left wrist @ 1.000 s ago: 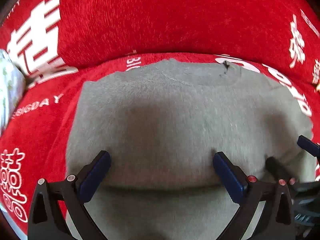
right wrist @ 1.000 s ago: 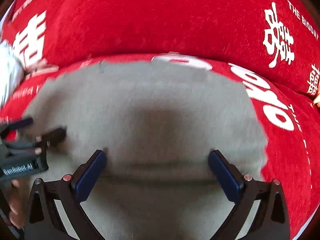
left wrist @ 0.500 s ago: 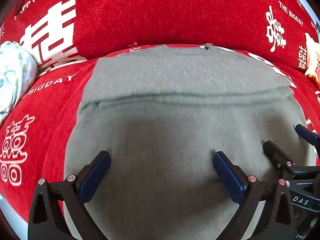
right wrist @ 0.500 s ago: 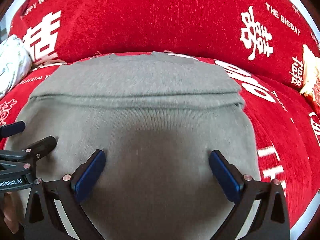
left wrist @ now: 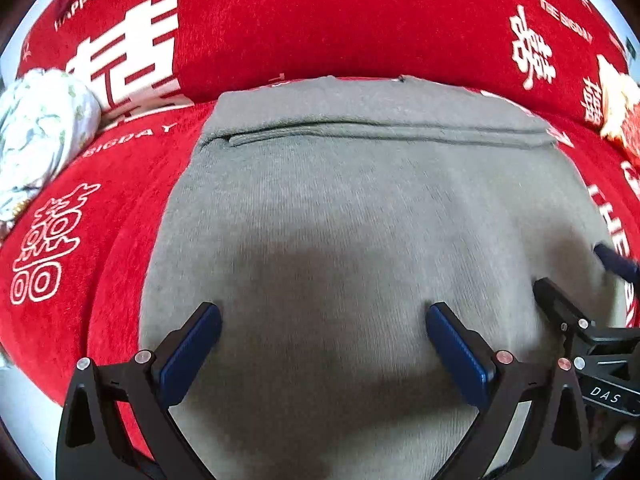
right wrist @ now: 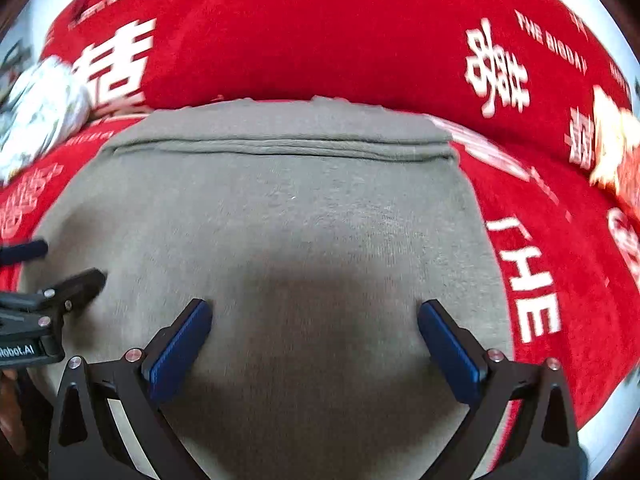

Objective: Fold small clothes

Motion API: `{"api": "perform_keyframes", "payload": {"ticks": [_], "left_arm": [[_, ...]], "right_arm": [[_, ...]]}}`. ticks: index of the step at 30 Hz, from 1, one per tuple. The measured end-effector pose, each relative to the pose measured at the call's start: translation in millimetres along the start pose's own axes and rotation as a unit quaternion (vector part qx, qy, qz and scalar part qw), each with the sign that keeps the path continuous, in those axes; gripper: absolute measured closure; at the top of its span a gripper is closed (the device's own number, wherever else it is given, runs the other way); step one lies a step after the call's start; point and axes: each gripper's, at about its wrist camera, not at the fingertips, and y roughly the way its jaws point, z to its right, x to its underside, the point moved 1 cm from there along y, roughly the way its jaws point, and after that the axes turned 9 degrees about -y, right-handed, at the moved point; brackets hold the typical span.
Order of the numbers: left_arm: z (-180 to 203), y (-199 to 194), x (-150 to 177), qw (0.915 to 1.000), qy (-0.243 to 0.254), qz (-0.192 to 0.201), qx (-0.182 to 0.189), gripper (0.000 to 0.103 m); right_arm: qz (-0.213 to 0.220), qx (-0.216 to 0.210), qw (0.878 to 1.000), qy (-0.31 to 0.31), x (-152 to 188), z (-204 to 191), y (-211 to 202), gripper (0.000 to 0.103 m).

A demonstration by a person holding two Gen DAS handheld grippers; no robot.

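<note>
A grey-green knit garment (left wrist: 360, 208) lies folded flat on the red cloth; its upper layer ends at a hem edge near the far side, and it also shows in the right wrist view (right wrist: 288, 216). My left gripper (left wrist: 322, 320) is open and empty above the garment's near part. My right gripper (right wrist: 314, 316) is open and empty above the same garment, to the right of the left one. The right gripper's fingers (left wrist: 560, 304) show at the left view's right edge; the left gripper's fingers (right wrist: 80, 280) show at the right view's left edge.
A red cloth with white characters and lettering (left wrist: 320, 20) covers the seat and backrest. A white floral bundle (left wrist: 36, 128) lies at the far left. A pale yellow-and-red object (left wrist: 616, 108) sits at the far right.
Both grippers have pulled back toward me and up from the garment. The folded-over layer now lies flat with its hem edge in view near the far side.
</note>
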Motion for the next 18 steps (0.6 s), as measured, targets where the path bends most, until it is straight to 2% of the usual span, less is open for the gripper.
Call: {"api": "perform_keyframes", "payload": {"ticks": [7, 18], "left_arm": [[-6, -10, 23, 0.9999, -0.007, -0.009, 0.008, 0.0], [-7, -20, 50, 0.9999, -0.006, -0.007, 0.012, 0.0]], "right_arm": [[0.006, -0.012, 1.0, -0.015, 27, -3, -16, 0.0], [0.009, -0.01, 0.999, -0.029, 51, -7, -30, 0.0]]}}
